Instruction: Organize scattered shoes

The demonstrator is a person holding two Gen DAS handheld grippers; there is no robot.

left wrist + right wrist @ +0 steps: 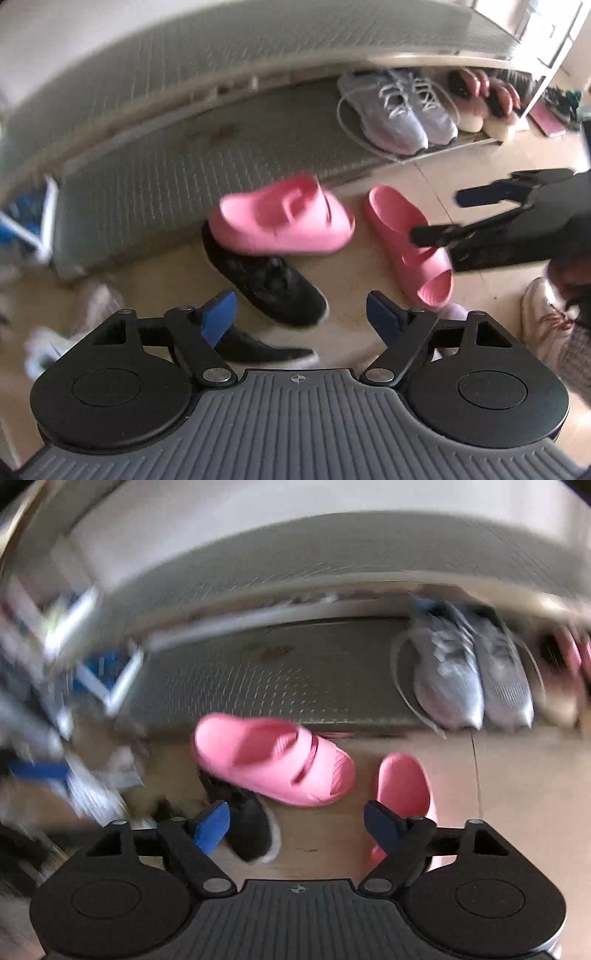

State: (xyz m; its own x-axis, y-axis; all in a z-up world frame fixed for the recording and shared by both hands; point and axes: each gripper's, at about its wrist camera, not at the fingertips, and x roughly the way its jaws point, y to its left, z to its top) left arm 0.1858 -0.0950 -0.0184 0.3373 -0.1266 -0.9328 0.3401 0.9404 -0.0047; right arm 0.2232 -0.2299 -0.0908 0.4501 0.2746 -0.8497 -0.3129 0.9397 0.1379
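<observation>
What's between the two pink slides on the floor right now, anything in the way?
Nothing. Both wrist views show bare floor tile between the tilted pink slide, which leans on a black sneaker, and the flat pink slide.

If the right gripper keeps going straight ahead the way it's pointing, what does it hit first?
Probably the tilted pink foam slide, propped on the black sneaker, dead ahead between the open right gripper fingers. Depth is unclear in the blur.

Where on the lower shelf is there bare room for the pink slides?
The lower shelf is bare left of the grey sneakers. Its right end is crowded: the sneakers, then pink slippers. The floor in front is cluttered with both pink slides and a black sneaker.
</observation>
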